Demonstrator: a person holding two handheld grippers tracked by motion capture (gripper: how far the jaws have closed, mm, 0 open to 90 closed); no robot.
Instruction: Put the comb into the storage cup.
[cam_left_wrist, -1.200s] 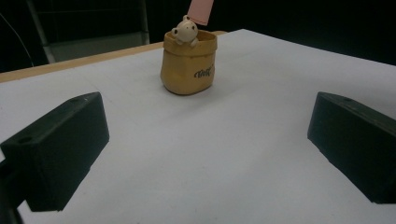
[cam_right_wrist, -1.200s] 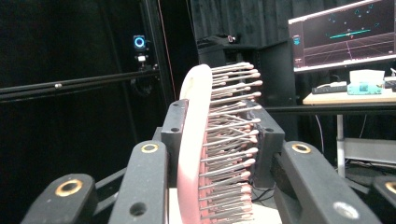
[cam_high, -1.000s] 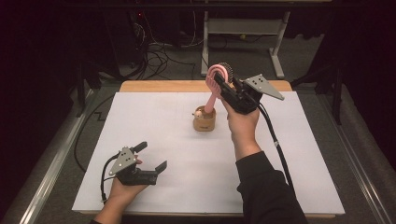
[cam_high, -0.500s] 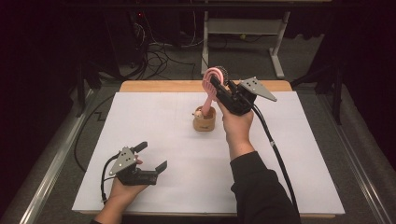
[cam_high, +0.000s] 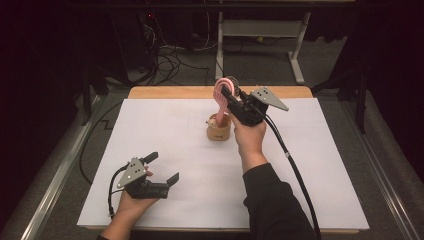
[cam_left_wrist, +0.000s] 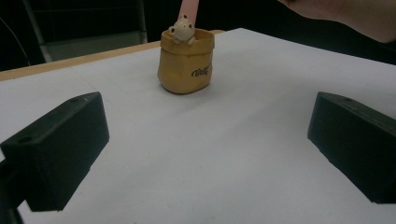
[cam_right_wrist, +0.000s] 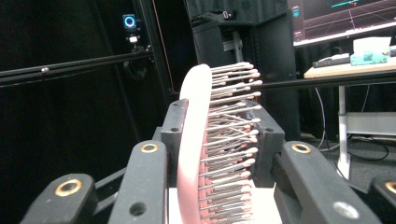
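Observation:
A pink hairbrush (cam_high: 220, 94) stands nearly upright with its handle end down in a small tan bag-shaped holder (cam_high: 219, 129) that has a little bear figure on its rim. My right gripper (cam_high: 228, 91) is shut on the brush head. In the right gripper view the pink brush head (cam_right_wrist: 194, 140) and its bristles sit between the jaws. My left gripper (cam_high: 162, 168) rests open on the white sheet at the front left. In the left gripper view the holder (cam_left_wrist: 186, 63) stands ahead, between the spread jaws, with the pink handle (cam_left_wrist: 189, 9) rising out of it.
A white sheet (cam_high: 150, 135) covers the table; a wooden edge (cam_high: 170, 92) shows at the back. A black cable (cam_high: 295, 170) trails from the right gripper over the sheet. Cables and a metal frame (cam_high: 260, 30) lie on the floor beyond.
The right gripper has shifted slightly left and toward the holder with the brush, so the brush stands more upright in it. The left gripper has not moved.

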